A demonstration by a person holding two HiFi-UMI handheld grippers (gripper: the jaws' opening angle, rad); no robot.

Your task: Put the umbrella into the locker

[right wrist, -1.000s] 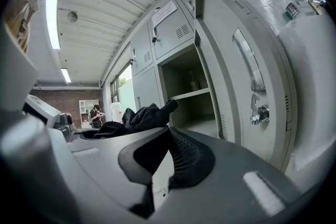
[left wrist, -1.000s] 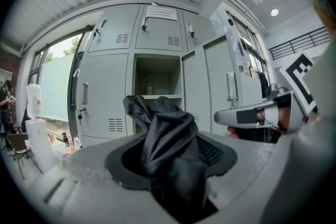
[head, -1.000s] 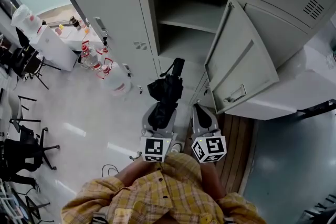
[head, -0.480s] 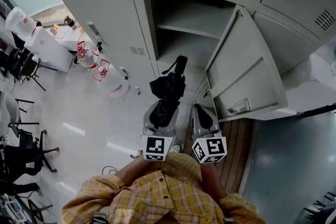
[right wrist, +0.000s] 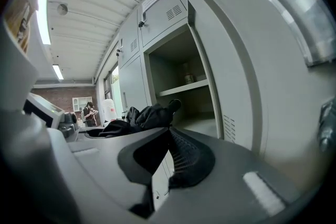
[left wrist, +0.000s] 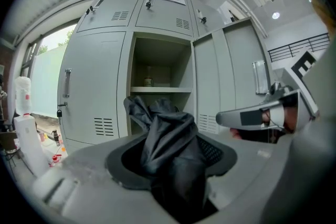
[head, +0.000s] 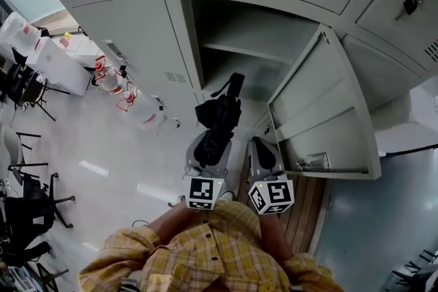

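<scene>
1. Locker [head: 254, 22]: compartment open, straight ahead of both grippers. Its door [head: 321, 106] hangs out to the right.
2. Shelf [head: 250, 53] runs across the inside of the compartment. A small jar [left wrist: 148, 82] stands on it, toward the back.
3. Umbrella [head: 217, 116] sits between the jaws of the left gripper [head: 209, 146], its far end toward the space under the shelf.
4. Right gripper [head: 263, 147] is just beside the left one, on its right, with the door on its far side.
5. Bottles [head: 113, 75] stand on the floor to the left, at the foot of the closed lockers. Chairs [head: 31, 198] are further left.
</scene>
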